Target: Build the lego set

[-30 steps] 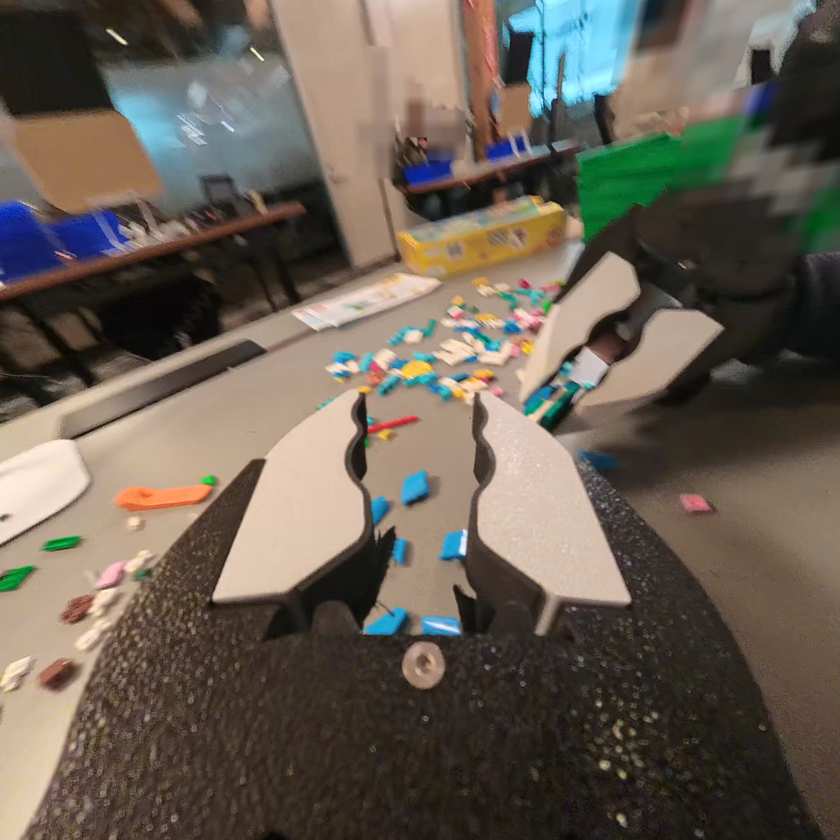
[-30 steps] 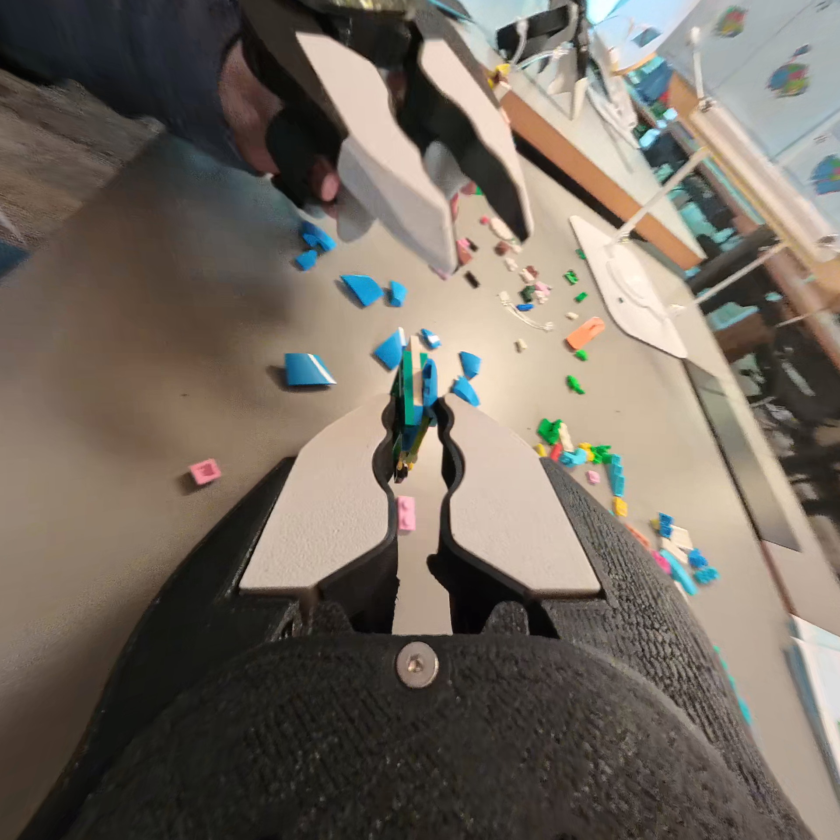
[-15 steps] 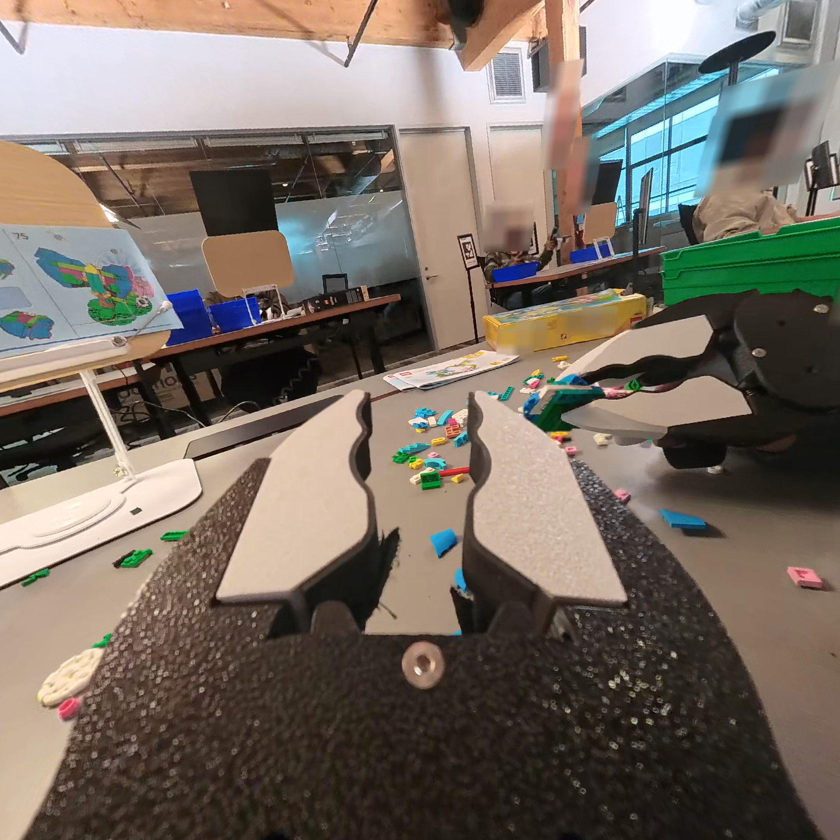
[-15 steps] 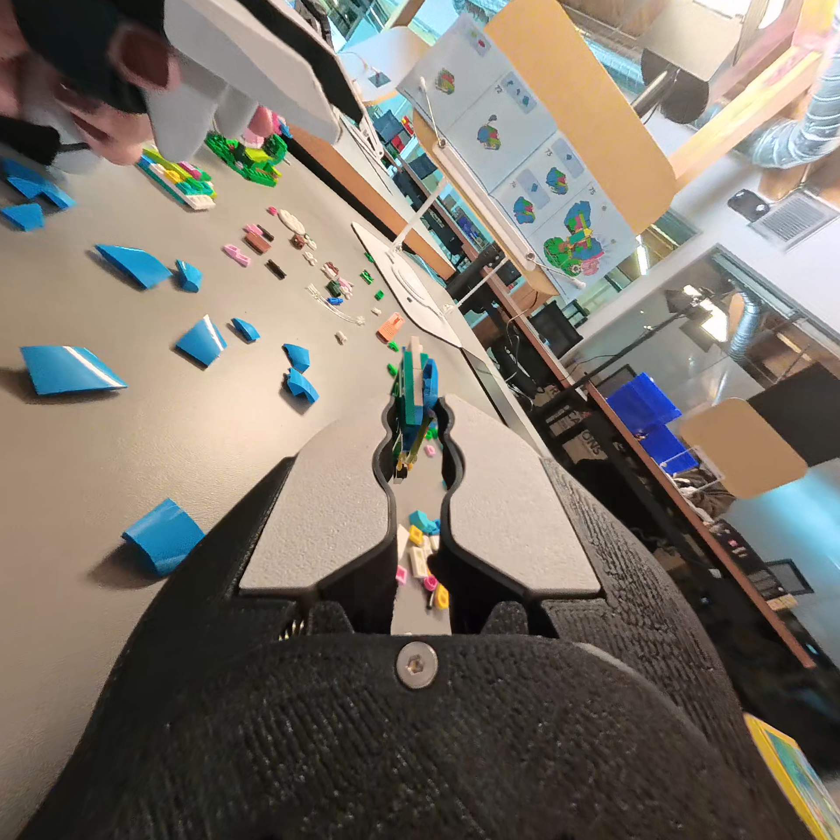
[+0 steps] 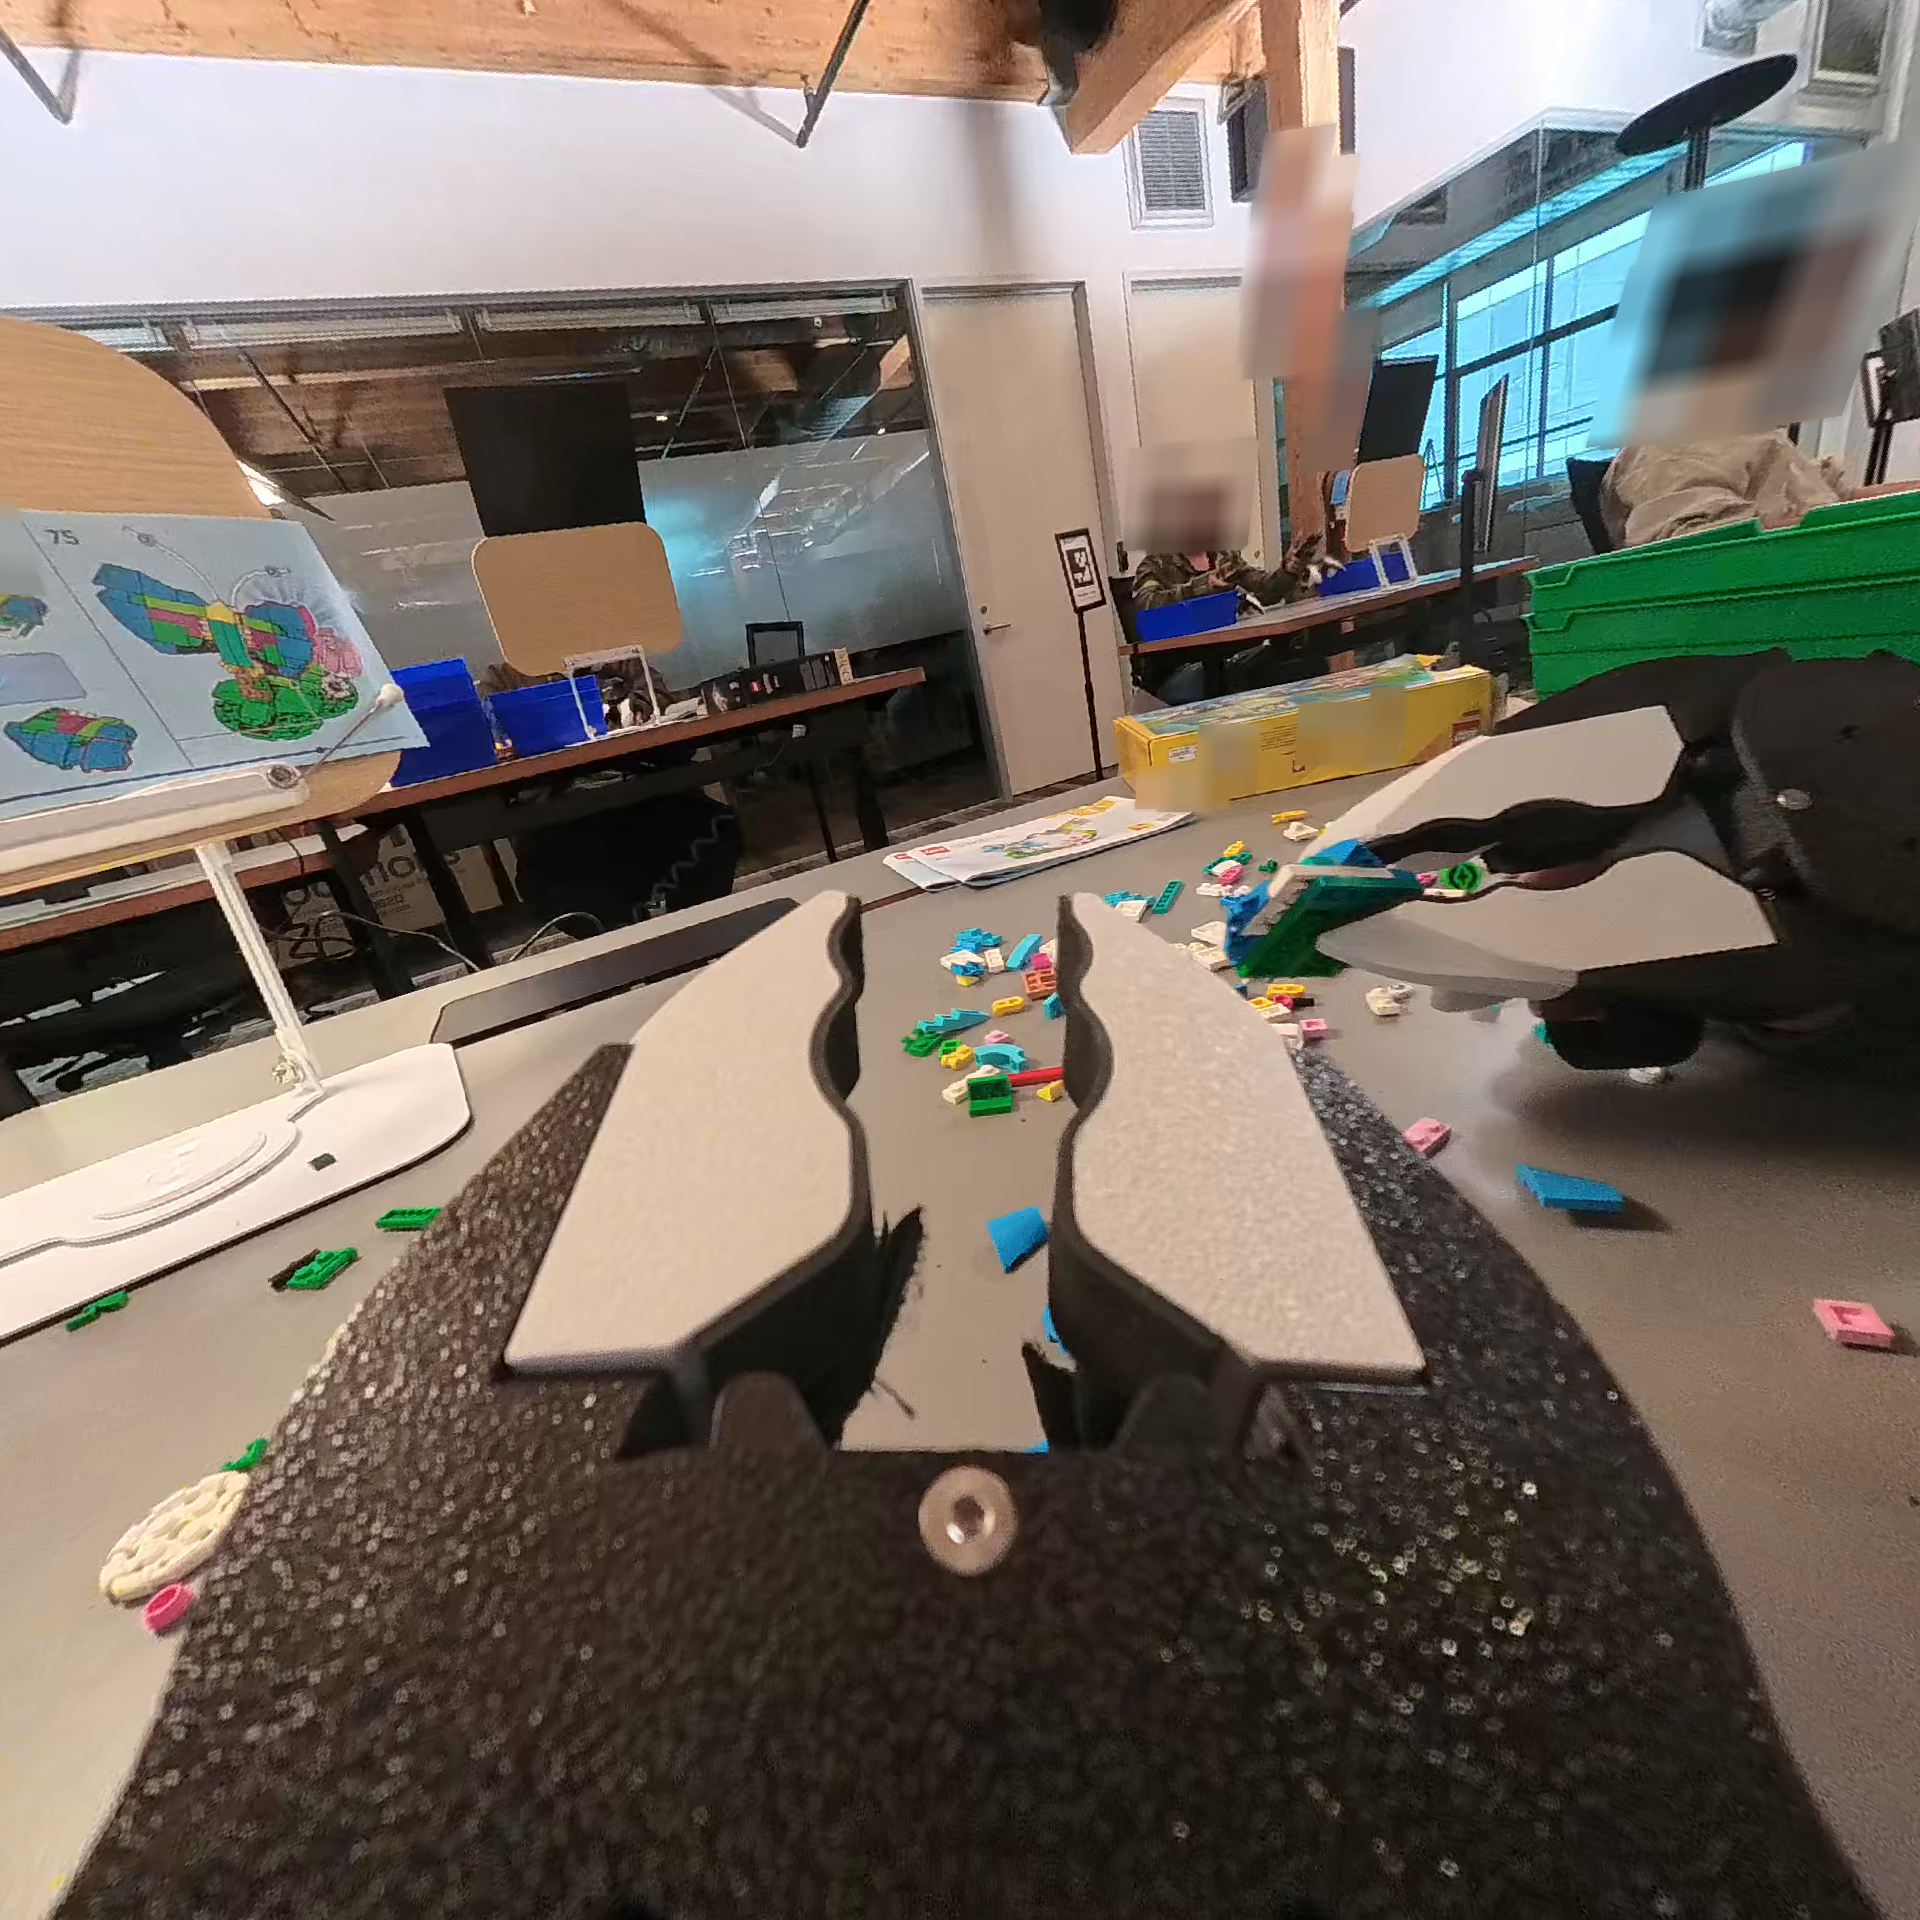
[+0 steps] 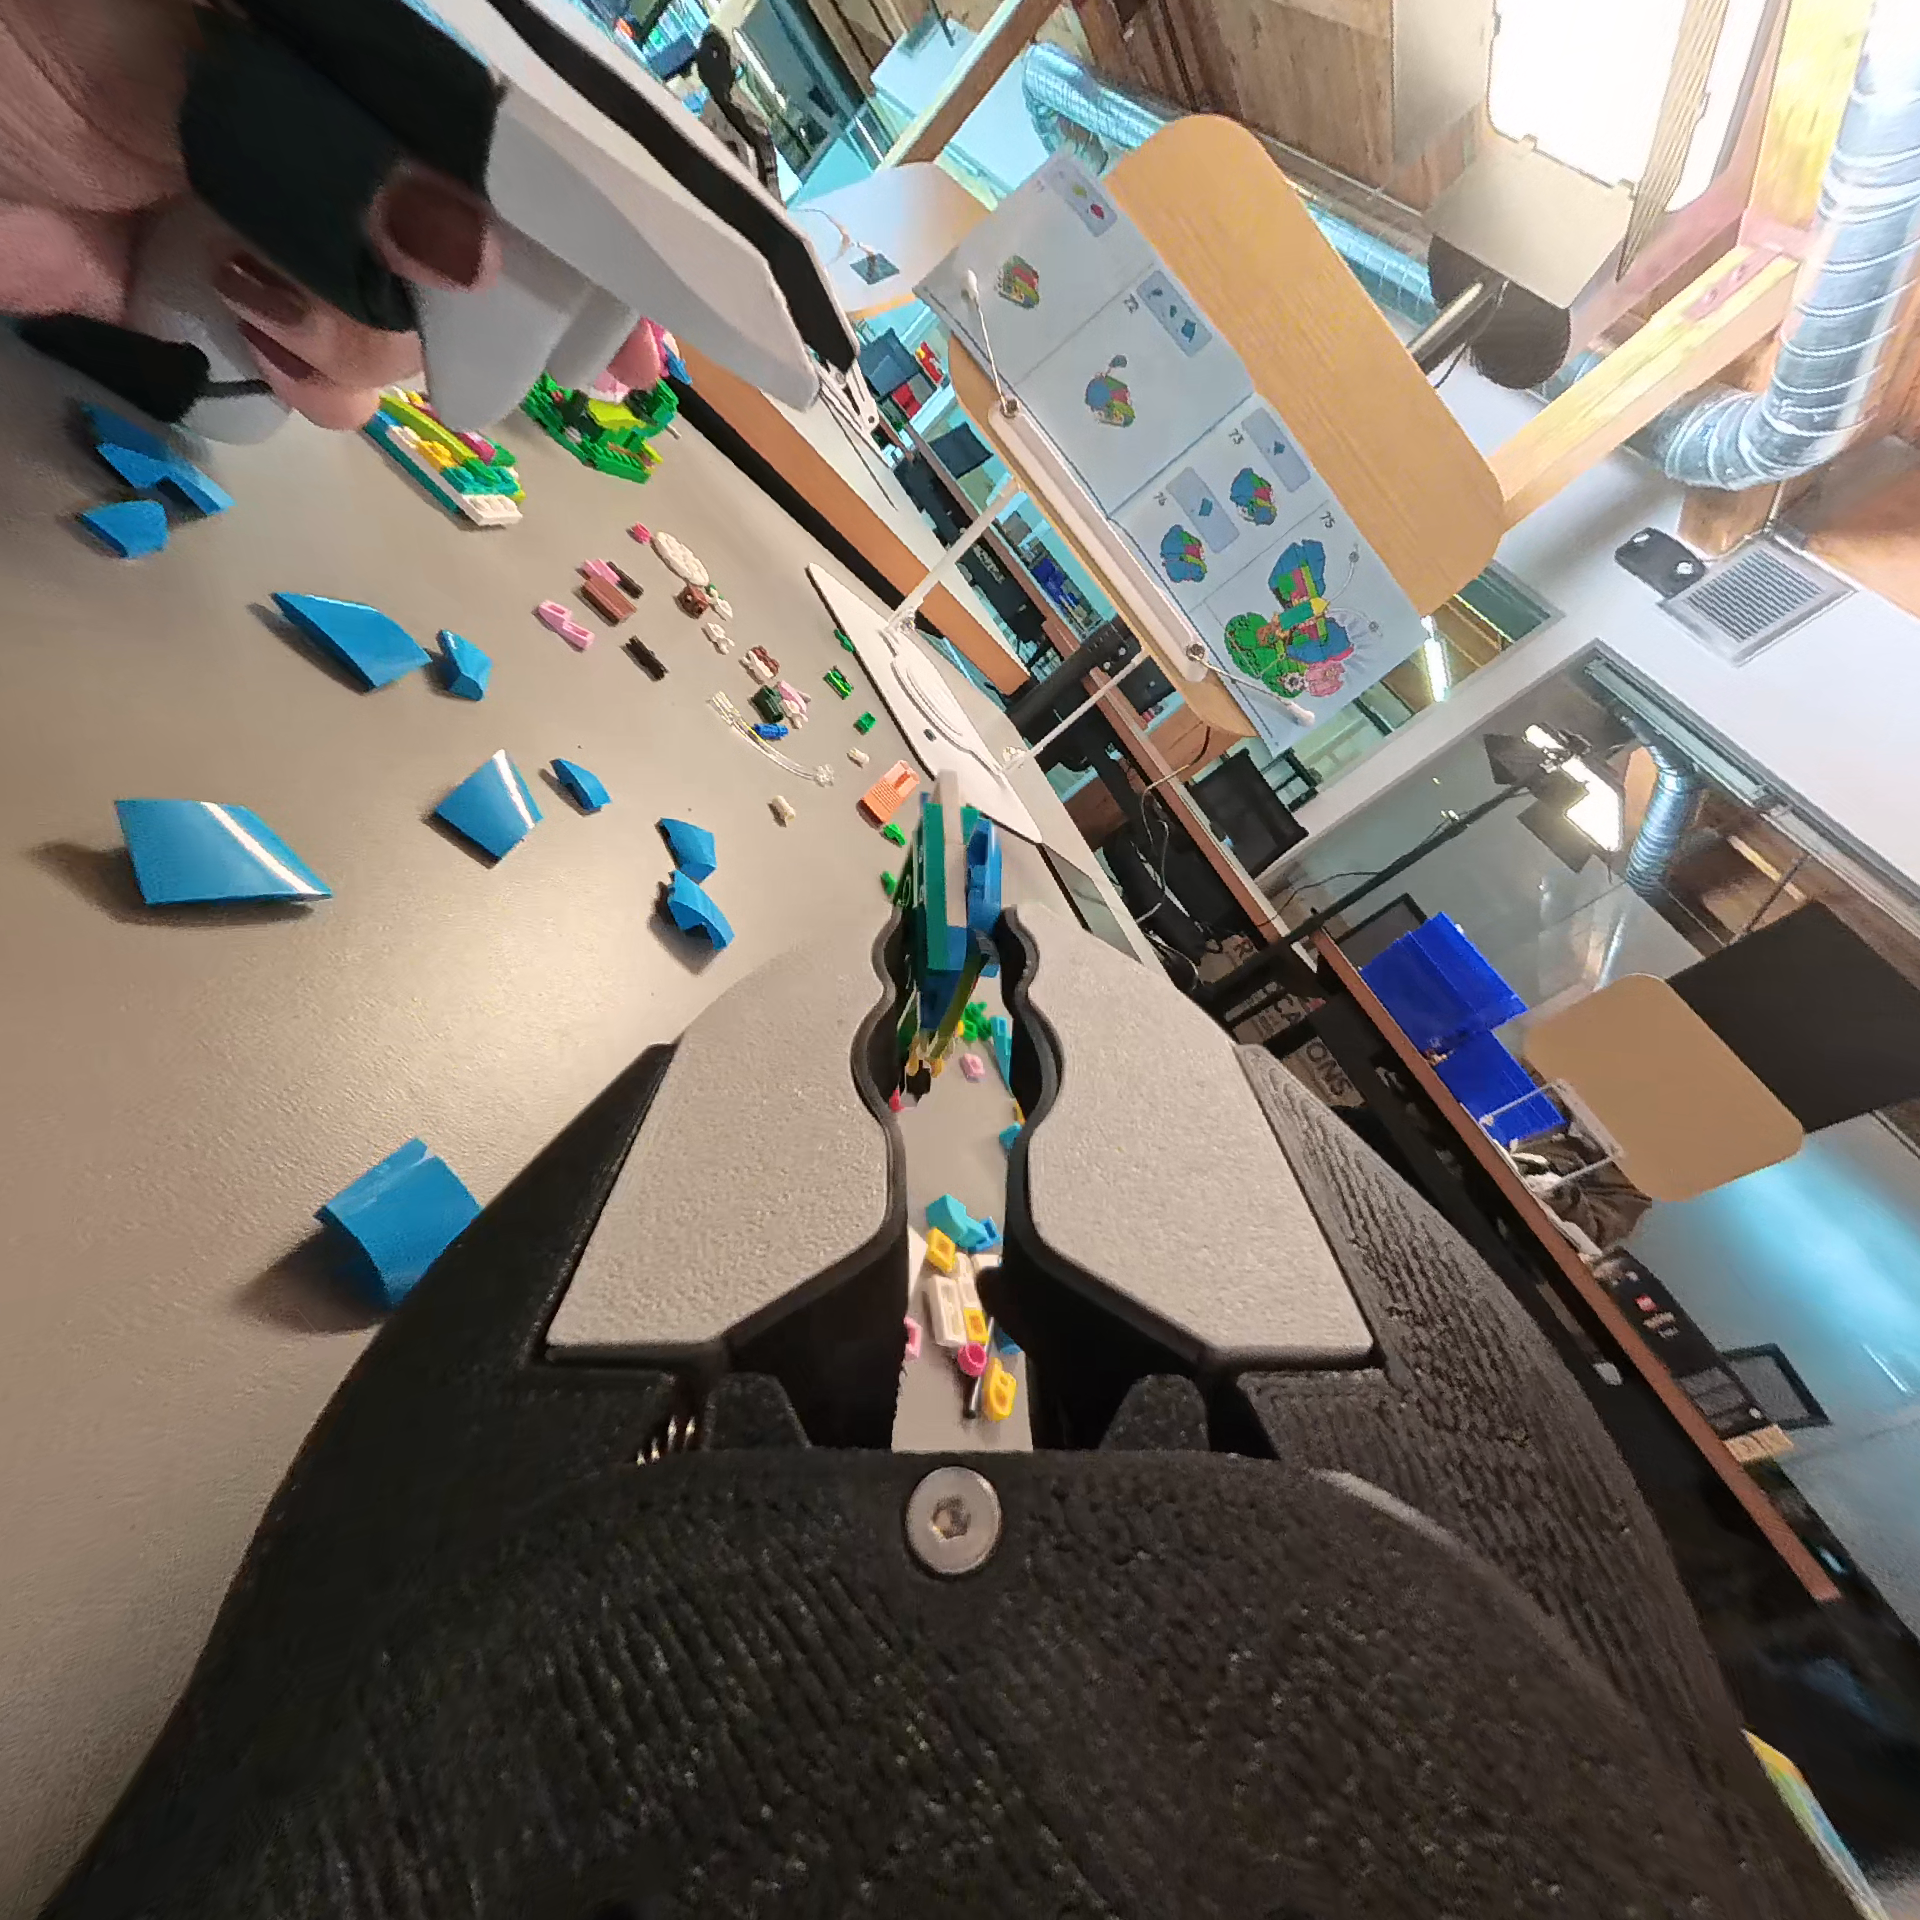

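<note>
Right gripper (image 6: 951, 940): jaws pinched on a green, blue and white lego assembly (image 6: 948, 914), held clear of the grey table (image 6: 312, 1039); its long axis runs forward along the fingers, past the tips. Left gripper (image 5: 961, 935): jaws parted by a narrow gap, holding and touching nothing, above loose bricks (image 5: 987, 1049) mid-table. Blue curved pieces (image 6: 213, 857) lie scattered nearby.

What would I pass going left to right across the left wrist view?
Instruction sheet → white stand base → left gripper → right gripper holding lego assembly → green crates.
</note>
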{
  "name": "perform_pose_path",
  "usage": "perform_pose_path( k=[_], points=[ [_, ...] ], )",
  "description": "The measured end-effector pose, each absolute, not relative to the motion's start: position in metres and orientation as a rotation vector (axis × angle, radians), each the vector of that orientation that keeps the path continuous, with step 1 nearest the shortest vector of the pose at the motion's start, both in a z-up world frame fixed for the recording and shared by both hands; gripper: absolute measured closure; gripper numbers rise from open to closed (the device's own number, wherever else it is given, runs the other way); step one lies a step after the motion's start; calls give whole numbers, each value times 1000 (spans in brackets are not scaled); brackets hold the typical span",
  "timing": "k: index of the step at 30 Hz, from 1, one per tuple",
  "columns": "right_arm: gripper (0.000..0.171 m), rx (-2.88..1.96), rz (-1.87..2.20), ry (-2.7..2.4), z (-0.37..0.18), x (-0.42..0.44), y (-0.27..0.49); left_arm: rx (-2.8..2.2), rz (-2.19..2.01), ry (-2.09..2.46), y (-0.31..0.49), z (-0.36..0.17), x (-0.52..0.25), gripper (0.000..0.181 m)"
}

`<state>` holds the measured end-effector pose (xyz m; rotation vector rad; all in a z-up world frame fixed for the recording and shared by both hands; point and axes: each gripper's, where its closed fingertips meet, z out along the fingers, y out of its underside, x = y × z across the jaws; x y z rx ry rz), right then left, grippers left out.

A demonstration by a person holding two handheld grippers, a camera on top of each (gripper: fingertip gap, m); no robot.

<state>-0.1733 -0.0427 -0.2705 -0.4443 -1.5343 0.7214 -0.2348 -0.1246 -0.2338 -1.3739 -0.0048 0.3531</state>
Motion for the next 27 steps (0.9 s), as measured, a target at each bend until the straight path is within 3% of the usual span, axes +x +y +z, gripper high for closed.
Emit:
perform_pose_path(
  k=[27],
  points=[
    [157, -459, 738, -1527, -270, -171, -41, -1372, 340, 1, -123, -234, -235, 153]
  ],
)
